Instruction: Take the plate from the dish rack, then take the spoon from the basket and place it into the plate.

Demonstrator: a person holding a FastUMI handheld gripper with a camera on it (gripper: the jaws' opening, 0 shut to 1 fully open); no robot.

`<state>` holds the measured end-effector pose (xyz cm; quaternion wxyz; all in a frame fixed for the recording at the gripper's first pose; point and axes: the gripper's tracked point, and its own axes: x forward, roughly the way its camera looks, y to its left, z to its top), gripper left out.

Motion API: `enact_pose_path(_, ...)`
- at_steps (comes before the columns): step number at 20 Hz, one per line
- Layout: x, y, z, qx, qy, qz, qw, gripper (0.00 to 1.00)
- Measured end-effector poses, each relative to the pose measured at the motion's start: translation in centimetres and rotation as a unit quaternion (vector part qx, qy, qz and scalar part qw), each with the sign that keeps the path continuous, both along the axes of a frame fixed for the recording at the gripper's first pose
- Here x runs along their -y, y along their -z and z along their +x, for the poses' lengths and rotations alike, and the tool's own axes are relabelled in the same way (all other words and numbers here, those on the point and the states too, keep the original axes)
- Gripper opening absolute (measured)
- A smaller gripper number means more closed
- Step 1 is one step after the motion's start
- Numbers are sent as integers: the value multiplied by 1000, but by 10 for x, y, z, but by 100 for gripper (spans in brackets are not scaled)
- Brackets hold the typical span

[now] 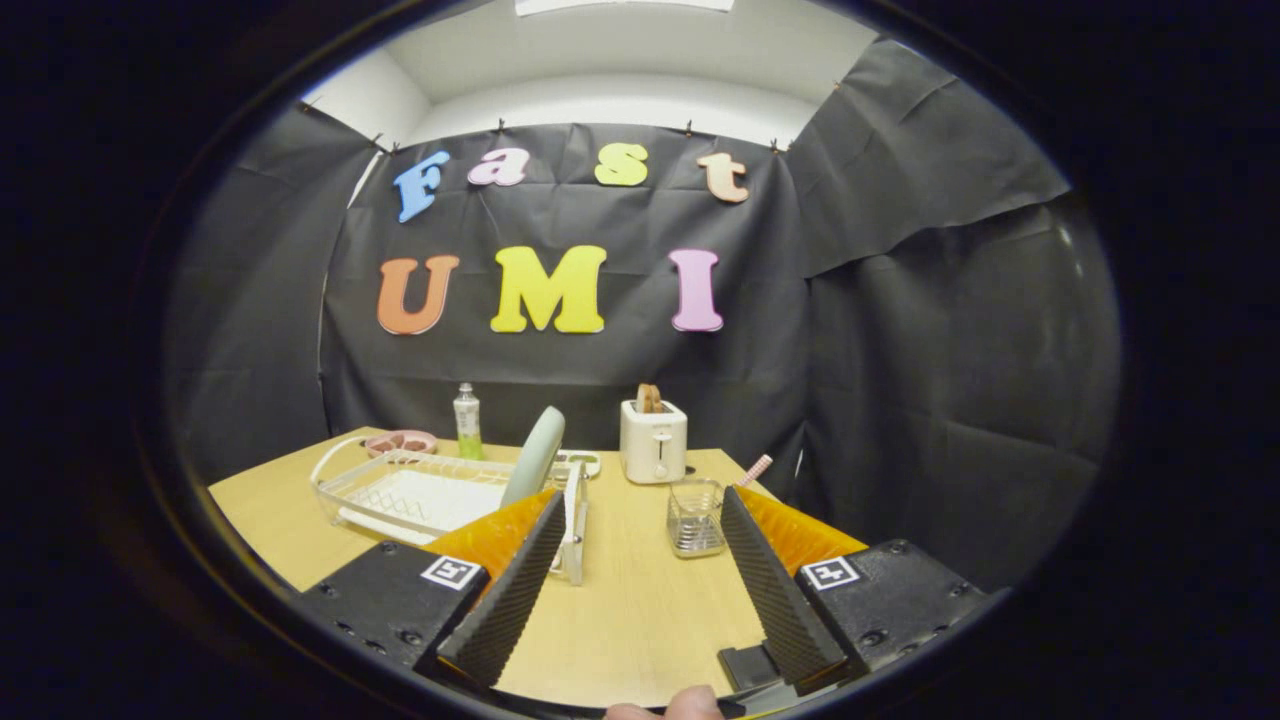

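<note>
A pale green plate (535, 455) stands on edge in the clear dish rack (420, 495), just beyond my left finger. A small clear basket (696, 518) sits on the table just ahead of my right finger; a pink striped handle (756, 469) sticks up behind it, and I cannot make out the spoon's bowl. My gripper (640, 498) is open above the table, with nothing between its fingers, short of both the rack and the basket.
A white toaster (653, 440) with bread in it stands at the back of the wooden table (640, 610). A bottle of green liquid (467, 423) and a pink dish (400, 441) sit behind the rack. Black cloth walls close the booth.
</note>
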<state>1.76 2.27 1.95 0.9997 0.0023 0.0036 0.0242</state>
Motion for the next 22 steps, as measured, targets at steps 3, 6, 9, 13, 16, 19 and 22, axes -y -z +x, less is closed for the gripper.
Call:
enact_pose_path(3, -7, -23, 15, 0, -16, -7, 1000, 100)
enact_pose_path(6, -26, -48, 34, -28, -56, -7, 998, 100)
enact_pose_path(9, -40, -80, 65, -51, -82, -14, 995, 100)
enact_pose_path(13, -67, -101, 114, -101, -112, -10, 989, 100)
enact_pose_path(16, -88, -96, 155, -154, -123, -29, 980, 100)
enact_pose_path(19, -104, -79, 196, -206, -119, -47, 970, 100)
enact_pose_path(22, -119, -56, 223, -260, -118, -48, 957, 100)
